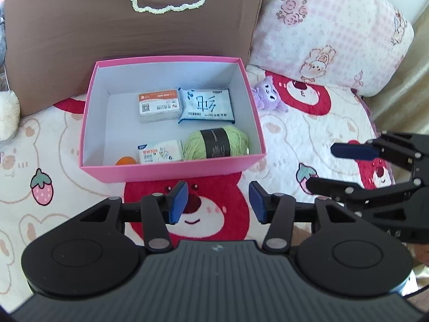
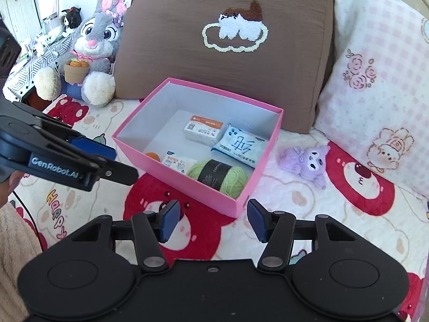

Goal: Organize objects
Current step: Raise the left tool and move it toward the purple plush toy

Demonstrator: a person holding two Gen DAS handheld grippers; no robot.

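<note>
A pink box (image 1: 171, 170) (image 2: 193, 185) stands open on the bed. It holds a green yarn ball (image 1: 217, 142) (image 2: 218, 177), a blue-white tissue pack (image 1: 206, 104) (image 2: 240, 146), a white box with an orange label (image 1: 159, 104) (image 2: 203, 130), a small white pack (image 1: 159, 153) (image 2: 178, 162) and an orange ball (image 1: 125, 160) (image 2: 152, 156). A small purple plush (image 1: 268, 95) (image 2: 305, 162) lies right of the box. My left gripper (image 1: 218, 201) (image 2: 122, 161) is open and empty, just before the box. My right gripper (image 2: 213, 220) (image 1: 319, 166) is open and empty at the box's near right corner.
A brown pillow (image 1: 128, 32) (image 2: 228, 45) stands behind the box, a pink checked pillow (image 1: 332, 26) (image 2: 375, 80) to its right. A grey rabbit plush (image 2: 93, 51) sits at the back left. The bed cover (image 1: 295, 139) has red bear prints.
</note>
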